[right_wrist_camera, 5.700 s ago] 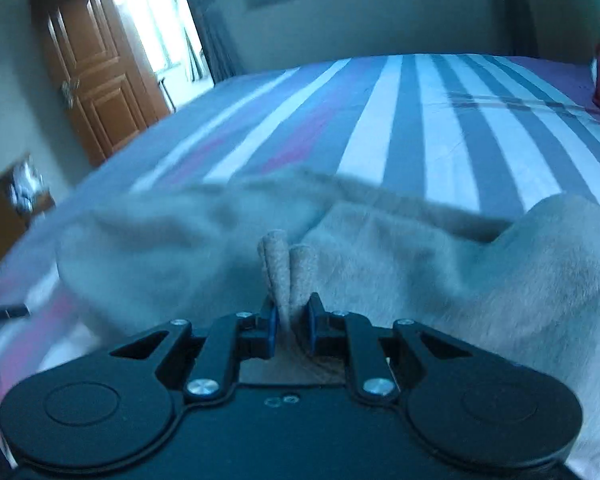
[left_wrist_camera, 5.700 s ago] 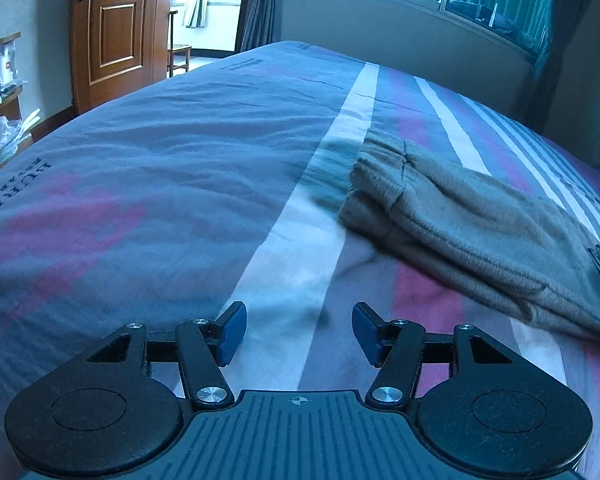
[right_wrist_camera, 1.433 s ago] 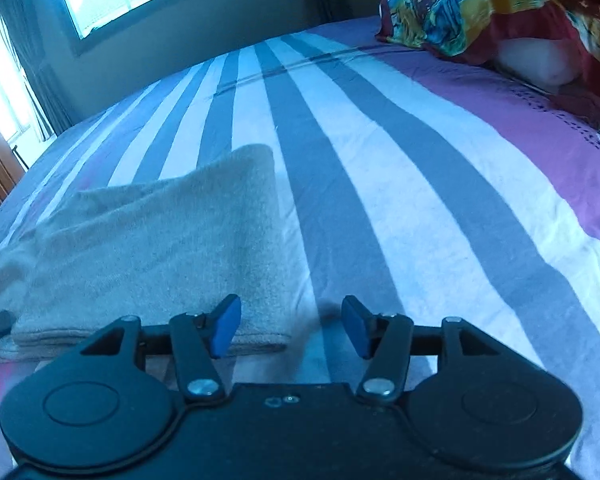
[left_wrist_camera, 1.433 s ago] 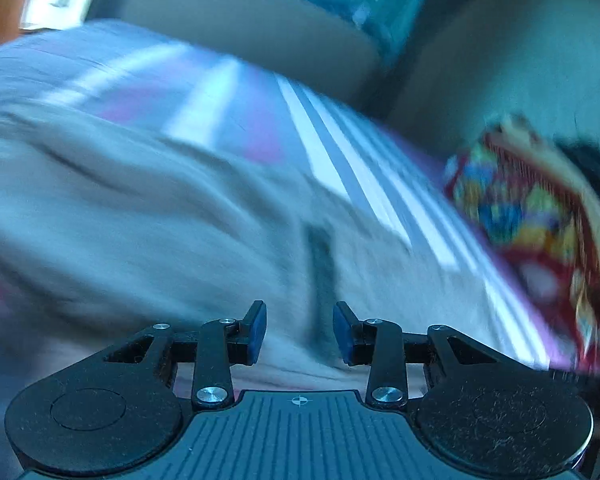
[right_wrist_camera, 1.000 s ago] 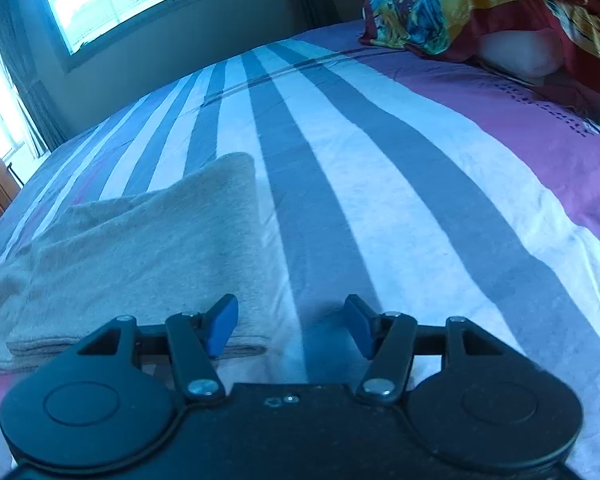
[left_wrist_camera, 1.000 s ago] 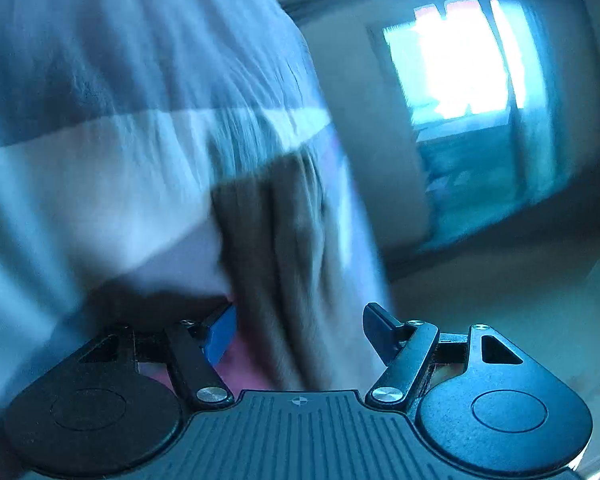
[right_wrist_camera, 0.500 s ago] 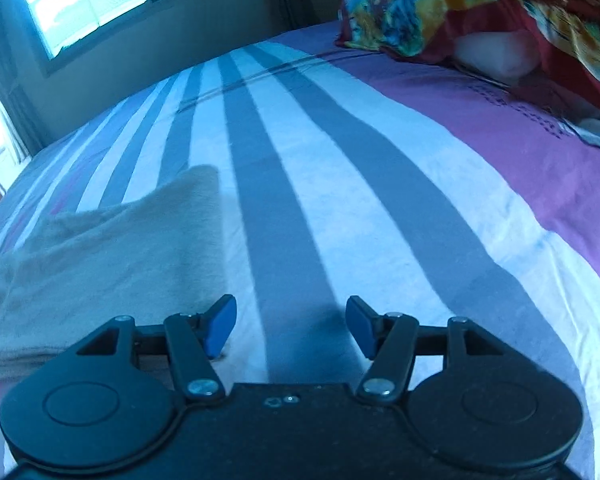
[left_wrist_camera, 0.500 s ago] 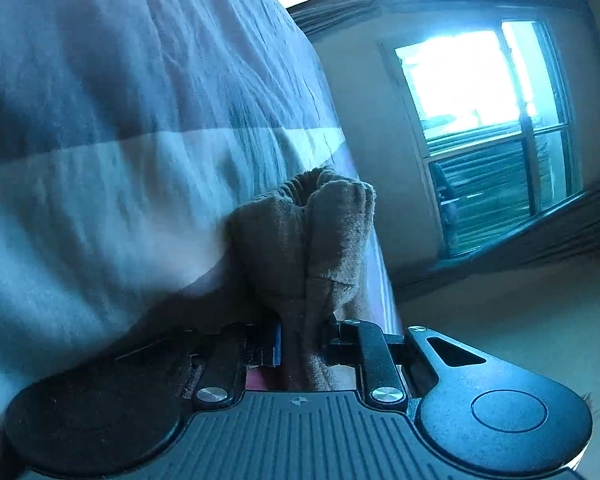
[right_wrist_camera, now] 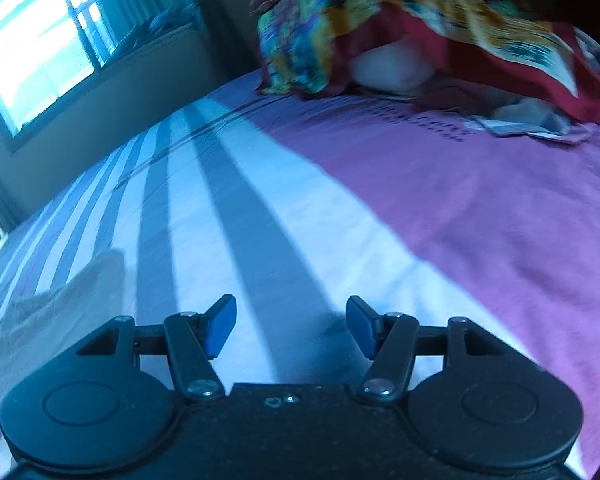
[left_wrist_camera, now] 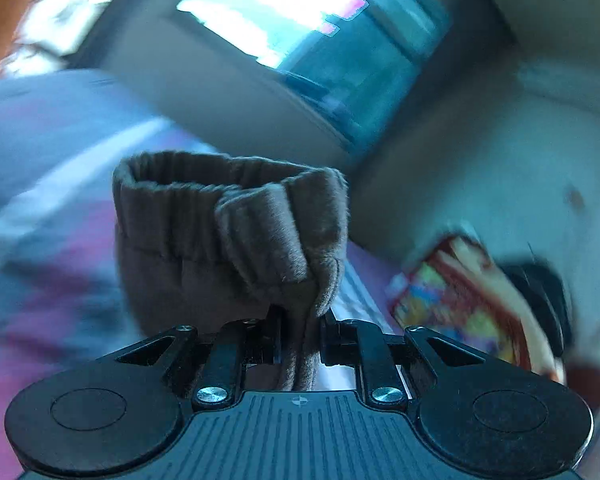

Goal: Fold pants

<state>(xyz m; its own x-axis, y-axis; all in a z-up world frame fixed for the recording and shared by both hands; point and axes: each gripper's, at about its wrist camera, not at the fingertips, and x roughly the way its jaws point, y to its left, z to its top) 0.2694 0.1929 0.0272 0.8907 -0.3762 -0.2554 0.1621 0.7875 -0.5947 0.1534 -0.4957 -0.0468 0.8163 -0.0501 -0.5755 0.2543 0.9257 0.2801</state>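
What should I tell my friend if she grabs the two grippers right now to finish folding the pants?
Left gripper: shut on the pants, pinching bunched fabric just below the elastic waistband, which is held up off the striped bedsheet.
Right gripper: open, empty, above the bedsheet.
The rest of the pants lies at the left edge of the right wrist view.
Done: the waistband end is gripped.
Left: probably lay that end over and smooth the fold. How far the folding has got is unclear.

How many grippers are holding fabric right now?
1. The left gripper is shut on the pants at the elastic end, lifted off the bed. The right gripper is open over the striped sheet, holding nothing.
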